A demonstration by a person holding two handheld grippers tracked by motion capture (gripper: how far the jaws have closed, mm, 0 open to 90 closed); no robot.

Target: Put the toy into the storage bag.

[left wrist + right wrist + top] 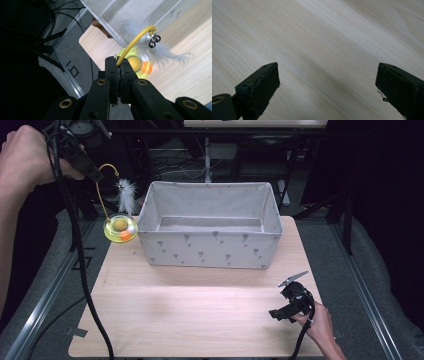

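A cat toy [120, 227] hangs at the table's far left corner: a yellow-green round base with an orange ball, a curved yellow wire [102, 190], small bells and a white feather [127, 195]. My left gripper [95, 174] is shut on the yellow wire [130, 47] and holds the toy lifted beside the fabric box [210, 247]. In the left gripper view the base [136, 63], the bells [154, 41] and the feather [170, 56] dangle beyond the jaws. My right gripper [287, 307] rests low over the table near the front right, open, with only bare wood [324, 50] between its jaws.
The grey-white fabric box, open on top, stands across the far half of the wooden table [190, 320]. A black cable [82, 270] trails from the left gripper down over the table's left edge. Metal rails run along both sides on the floor.
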